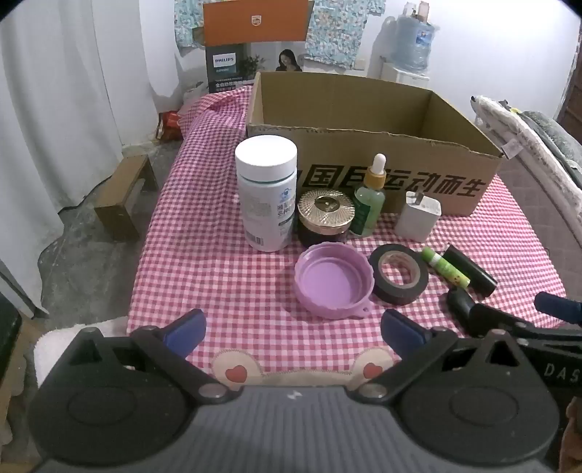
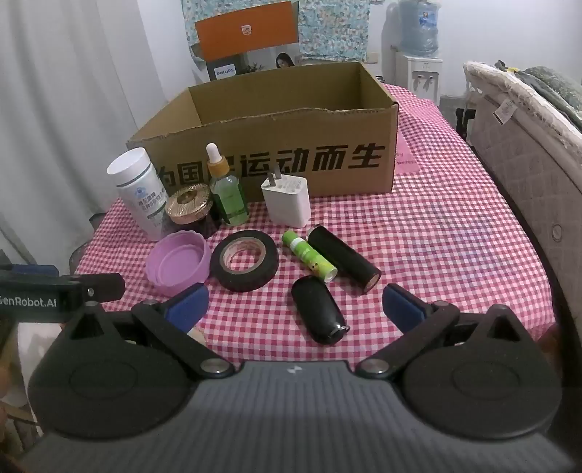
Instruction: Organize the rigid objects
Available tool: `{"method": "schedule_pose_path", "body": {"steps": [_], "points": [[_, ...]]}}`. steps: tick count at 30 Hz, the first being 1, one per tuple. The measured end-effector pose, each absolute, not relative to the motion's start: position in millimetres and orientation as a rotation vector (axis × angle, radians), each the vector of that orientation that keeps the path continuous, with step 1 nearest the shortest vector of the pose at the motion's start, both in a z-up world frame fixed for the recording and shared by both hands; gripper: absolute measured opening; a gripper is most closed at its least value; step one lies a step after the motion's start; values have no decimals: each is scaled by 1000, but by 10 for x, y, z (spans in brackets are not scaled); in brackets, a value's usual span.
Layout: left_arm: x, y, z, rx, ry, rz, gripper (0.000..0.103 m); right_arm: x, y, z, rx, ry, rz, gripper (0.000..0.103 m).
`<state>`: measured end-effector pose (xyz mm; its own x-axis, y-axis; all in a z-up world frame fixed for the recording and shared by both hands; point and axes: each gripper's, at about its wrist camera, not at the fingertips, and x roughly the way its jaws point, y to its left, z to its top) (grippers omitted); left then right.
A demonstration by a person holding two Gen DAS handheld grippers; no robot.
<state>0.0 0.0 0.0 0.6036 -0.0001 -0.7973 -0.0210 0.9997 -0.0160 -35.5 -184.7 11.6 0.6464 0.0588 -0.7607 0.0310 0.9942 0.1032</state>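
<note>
An open cardboard box (image 1: 396, 182) (image 2: 291, 156) stands at the back of the checked table. In front of it stand a white bottle (image 1: 265, 193) (image 2: 140, 189), a gold-lidded jar (image 1: 325, 218) (image 2: 190, 207), a green dropper bottle (image 1: 370, 198) (image 2: 227, 193) and a white charger (image 1: 418, 216) (image 2: 287, 200). Nearer lie a purple lid (image 1: 333, 280) (image 2: 178, 262), a black tape roll (image 1: 398, 273) (image 2: 244, 260), a green tube (image 1: 445, 267) (image 2: 309, 256) and two black cylinders (image 2: 343, 260) (image 2: 320, 314). My left gripper (image 1: 291, 331) is open and empty before the lid. My right gripper (image 2: 294, 305) is open and empty around the near black cylinder.
A pink checked cloth (image 1: 218, 269) (image 2: 436, 236) covers the table. A mattress edge (image 2: 527, 145) runs along the right. A wooden stool (image 1: 123, 196) stands on the floor at left. A water dispenser (image 2: 422, 54) and an orange carton (image 1: 254, 22) are behind.
</note>
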Motion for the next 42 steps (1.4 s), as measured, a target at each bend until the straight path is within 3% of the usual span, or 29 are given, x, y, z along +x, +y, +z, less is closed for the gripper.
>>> {"method": "schedule_pose_path", "body": {"steps": [42], "points": [[-23,20,-24,-20,929,19,103,-310,-1800,101,102,879,25,102]]}}
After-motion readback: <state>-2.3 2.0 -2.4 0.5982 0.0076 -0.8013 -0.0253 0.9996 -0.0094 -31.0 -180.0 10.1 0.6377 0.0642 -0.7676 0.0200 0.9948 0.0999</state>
